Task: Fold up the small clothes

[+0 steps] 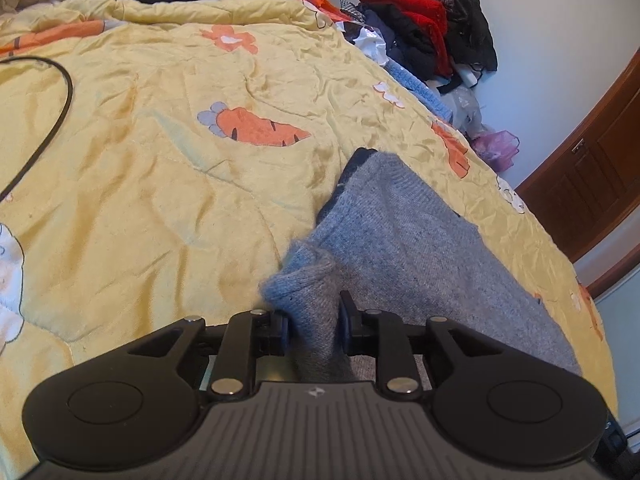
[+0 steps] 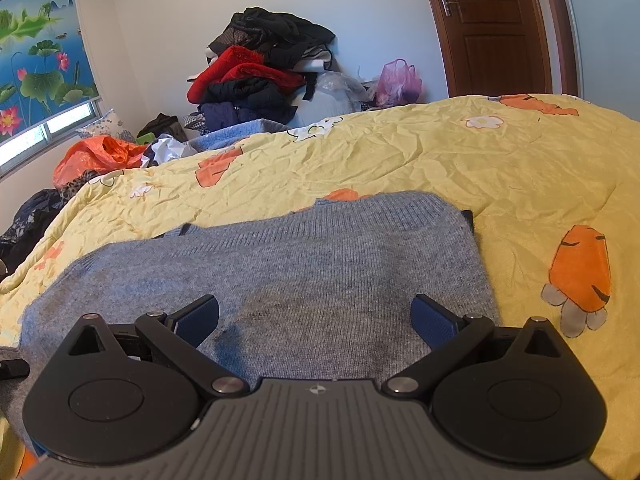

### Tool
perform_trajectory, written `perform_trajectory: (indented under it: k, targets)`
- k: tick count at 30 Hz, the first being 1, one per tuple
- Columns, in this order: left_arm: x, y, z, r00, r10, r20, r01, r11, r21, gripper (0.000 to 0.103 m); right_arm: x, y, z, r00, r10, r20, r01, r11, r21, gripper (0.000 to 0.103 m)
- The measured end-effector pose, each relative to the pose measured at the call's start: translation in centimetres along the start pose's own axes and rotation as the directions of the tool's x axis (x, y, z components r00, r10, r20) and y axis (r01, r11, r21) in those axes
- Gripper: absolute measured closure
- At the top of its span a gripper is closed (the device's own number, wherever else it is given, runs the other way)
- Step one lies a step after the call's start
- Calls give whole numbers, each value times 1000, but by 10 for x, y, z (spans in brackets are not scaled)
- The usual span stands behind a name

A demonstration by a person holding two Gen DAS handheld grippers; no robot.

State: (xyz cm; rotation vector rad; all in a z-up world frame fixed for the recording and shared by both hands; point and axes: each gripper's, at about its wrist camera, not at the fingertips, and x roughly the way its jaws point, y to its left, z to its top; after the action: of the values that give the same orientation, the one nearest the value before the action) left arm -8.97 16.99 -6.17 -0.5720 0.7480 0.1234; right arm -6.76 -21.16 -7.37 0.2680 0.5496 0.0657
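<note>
left tongs: the left gripper (image 1: 313,322) is pinching a bunched fold of the grey-blue knitted wool sweater (image 1: 400,248); the cloth rises between the two dark pads and hides part of them; the pinched bit stands up in a small hump just ahead of the fingers
right tongs: the right gripper (image 2: 316,320) is spread wide; its blue ribbed pads (image 2: 434,322) sit well apart, low over the knit; i cannot tell whether they touch it
sweater: the grey-blue knitted wool sweater (image 2: 320,264) lies mostly flat on the yellow quilted bedspread with orange carrot prints (image 2: 480,168); its ribbed band faces away from the right camera; a darker smudge shows in the knit between the right pads
bed: a thin black cable (image 1: 60,112) curves across the yellow cover at the left of the left wrist view
background: a heap of red and black clothes (image 2: 260,72) is stacked against the wall beyond the bed; a brown wooden door (image 2: 492,24) stands to its right; a purple plastic bag (image 2: 400,78) sits between them
</note>
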Motion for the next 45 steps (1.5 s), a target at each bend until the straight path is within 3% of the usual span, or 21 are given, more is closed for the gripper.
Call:
perform_trajectory:
  k: [2, 4, 8, 12, 15, 18, 20, 22, 24, 26, 28, 29, 32, 34, 36, 37, 38, 40, 42, 45]
  targets:
    - [0, -6, -2, 1000, 22, 14, -23, 999, 42, 83, 0, 0, 0, 1000, 1, 0, -1, 1000, 2, 2]
    - [-1, -12, -4, 999, 30, 21, -32, 996, 80, 93, 0, 0, 0, 1000, 3, 2, -3, 1000, 3, 2]
    - [-14, -36, -12, 994, 48, 97, -67, 976, 208, 94, -1, 0, 0, 1000, 3, 1, -3, 1000, 3, 2]
    - [-30, -75, -37, 978, -5, 209, -91, 888, 450, 94, -1, 0, 0, 1000, 3, 1, -3, 1000, 3, 2]
    - [-29, -95, -58, 975, -40, 217, -89, 828, 554, 94, 0, 2, 0, 1000, -4, -4, 4, 1000, -7, 2]
    - [-15, -97, -75, 978, -24, 206, -105, 799, 592, 94, 5, 16, 3, 997, -59, -40, 55, 994, -91, 2]
    - [-6, -90, -85, 978, 0, 206, -127, 787, 604, 94, 3, 34, 12, 996, -75, -45, 69, 989, -134, 7]
    - [-9, -87, -85, 978, -21, 209, -111, 794, 597, 94, -4, 56, 28, 999, 30, -39, -34, 993, -112, 7]
    - [-8, -86, -85, 979, -22, 203, -106, 795, 598, 94, -1, 88, 44, 983, 159, -96, -168, 981, -95, 4]
    - [-8, -86, -86, 978, -26, 205, -105, 791, 602, 94, 15, 128, 55, 940, 269, -211, -293, 952, -93, 3]
    - [-10, -86, -87, 977, -39, 208, -97, 790, 605, 94, 38, 171, 56, 888, 324, -326, -375, 921, -106, 5]
    - [-10, -85, -86, 978, -43, 206, -92, 793, 603, 94, 48, 192, 54, 875, 318, -366, -388, 911, -138, 9]
    - [-11, -81, -85, 978, -60, 201, -72, 804, 591, 94, 71, 251, 41, 874, 233, -427, -379, 876, -297, 14]
    - [-11, -80, -83, 978, -71, 196, -60, 805, 590, 94, 82, 279, 30, 860, 199, -470, -396, 842, -368, 20]
    - [-10, -79, -83, 979, -76, 190, -52, 806, 589, 94, 92, 295, 18, 854, 132, -504, -384, 813, -437, 41]
    - [-10, -78, -82, 979, -79, 187, -47, 808, 587, 94, 96, 298, 11, 859, 86, -505, -361, 801, -477, 58]
    - [-10, -77, -81, 979, -82, 186, -42, 811, 583, 94, 100, 298, 8, 869, 49, -493, -335, 791, -512, 66]
    - [-10, -74, -80, 978, -94, 184, -30, 817, 576, 94, 98, 291, 9, 873, 62, -484, -341, 787, -514, 71]
    - [-11, -71, -78, 977, -111, 182, -13, 821, 571, 94, 95, 277, 18, 869, 104, -483, -355, 812, -463, 78]
    - [-17, -62, -75, 966, -197, 169, 69, 822, 565, 94, 86, 242, 41, 856, 229, -464, -402, 858, -320, 81]
